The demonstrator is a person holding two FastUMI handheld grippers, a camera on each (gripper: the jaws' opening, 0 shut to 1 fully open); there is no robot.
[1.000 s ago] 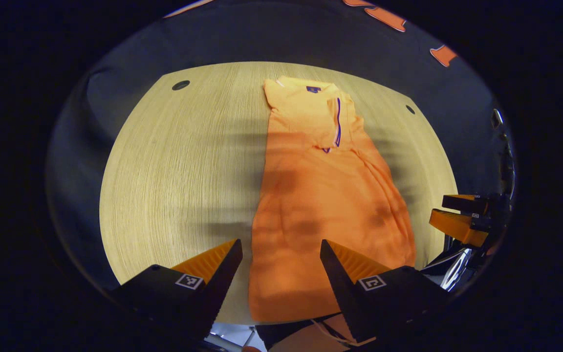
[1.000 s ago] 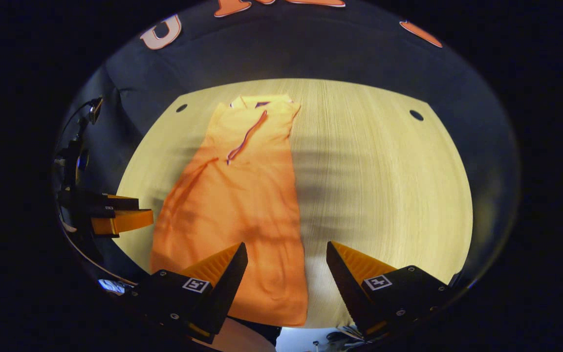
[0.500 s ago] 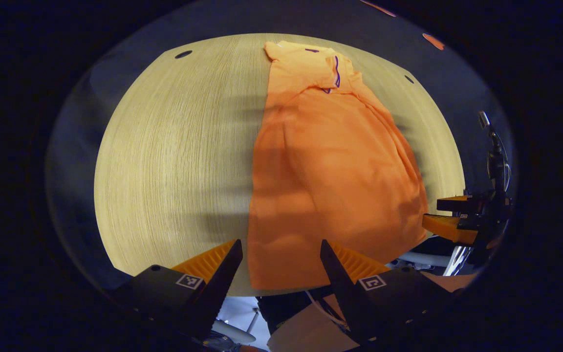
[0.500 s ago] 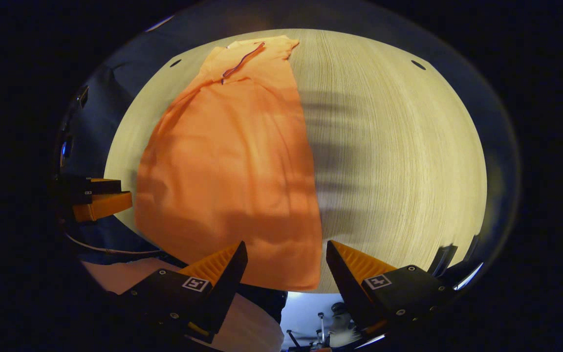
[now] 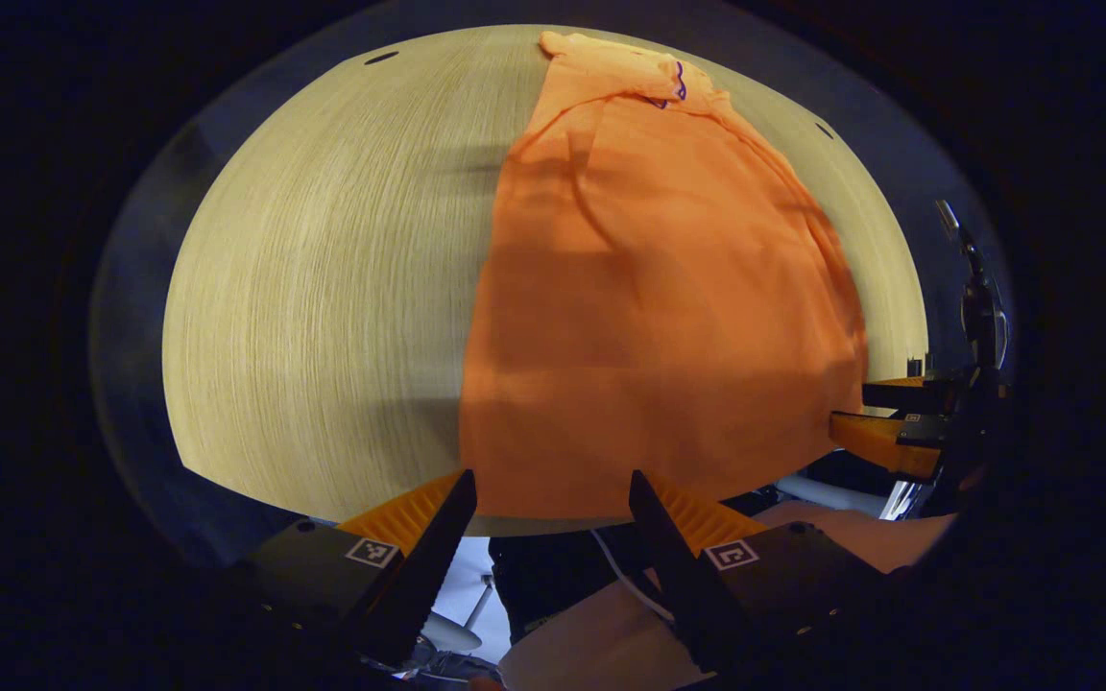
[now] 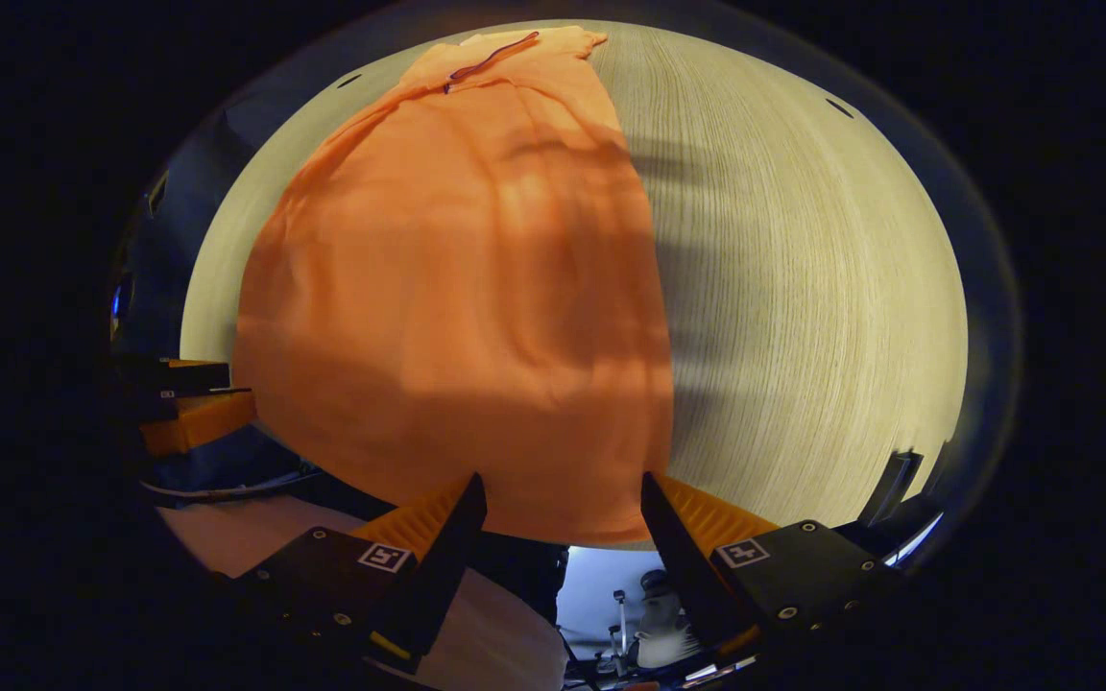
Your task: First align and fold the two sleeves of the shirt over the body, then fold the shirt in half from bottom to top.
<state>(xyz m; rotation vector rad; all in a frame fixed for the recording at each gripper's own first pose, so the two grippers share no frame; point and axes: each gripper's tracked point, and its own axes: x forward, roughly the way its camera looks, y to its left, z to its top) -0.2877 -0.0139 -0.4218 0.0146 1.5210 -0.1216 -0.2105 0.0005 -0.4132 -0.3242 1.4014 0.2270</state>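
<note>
Shirt [image 5: 649, 317]: orange, laid flat lengthwise on the table [image 5: 323, 288], collar at the far edge, hem at the near edge; sleeves are seen folded in over the body.

Left gripper [image 5: 553, 494]: jaws spread wide, nothing held; positioned at the hem, near the shirt's left corner.

Right gripper [image 6: 563, 499]: jaws likewise parted, empty; positioned at the hem by the right corner. It is also seen at the right edge of the left gripper view.

pale wood-grain table [image 5: 323, 288], lit warm from above, banded shadows across it. small dark holes near table's far corners. dark cloth wall behind table.
</note>
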